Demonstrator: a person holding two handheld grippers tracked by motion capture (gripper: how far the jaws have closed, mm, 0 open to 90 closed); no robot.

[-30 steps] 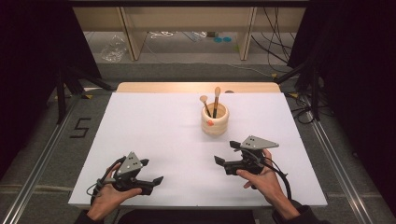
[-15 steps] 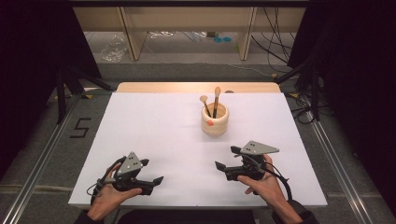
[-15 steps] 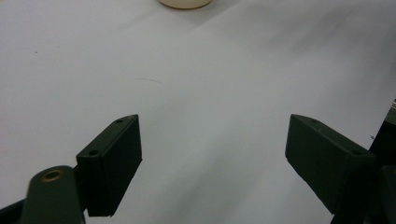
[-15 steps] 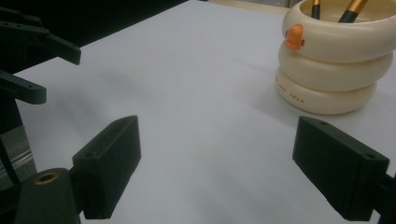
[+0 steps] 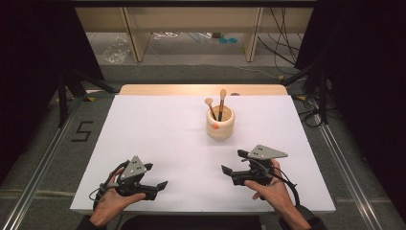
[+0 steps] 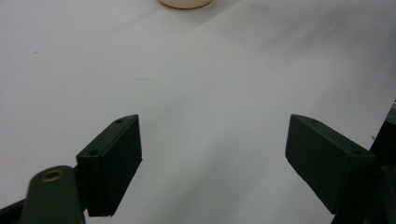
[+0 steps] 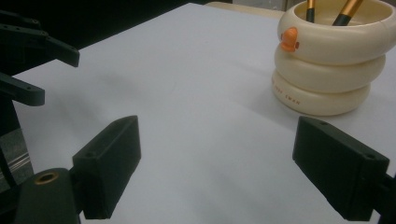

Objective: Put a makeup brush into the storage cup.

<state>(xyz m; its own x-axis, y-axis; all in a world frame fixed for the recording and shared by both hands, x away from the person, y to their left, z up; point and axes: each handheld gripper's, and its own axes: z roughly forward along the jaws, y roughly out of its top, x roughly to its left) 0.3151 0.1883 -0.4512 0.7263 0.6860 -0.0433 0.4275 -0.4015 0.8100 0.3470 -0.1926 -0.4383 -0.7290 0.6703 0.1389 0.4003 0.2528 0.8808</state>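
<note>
A cream holder (image 5: 220, 123) made of stacked rings, with a small orange knob on its front, stands upright right of the table's middle. Two wooden-handled brushes (image 5: 221, 101) stick out of it. My left gripper (image 5: 155, 175) rests open near the front left edge, held in a hand, jaws pointing right. My right gripper (image 5: 232, 161) is open near the front right, below the holder and well apart from it. In the right gripper view the holder (image 7: 327, 65) stands beyond my wide jaws (image 7: 215, 168). In the left gripper view only white table lies between the jaws (image 6: 212, 163).
A white sheet (image 5: 163, 129) covers the table, with a wooden strip (image 5: 182, 89) along the far edge. The left gripper's jaws (image 7: 32, 60) show at the left of the right gripper view. Stand legs (image 5: 64, 91), cables (image 5: 311, 115) and a floor mark "5" (image 5: 82, 130) surround the table.
My right gripper has drawn back slightly toward the front edge, away from the holder. The left gripper has stayed put.
</note>
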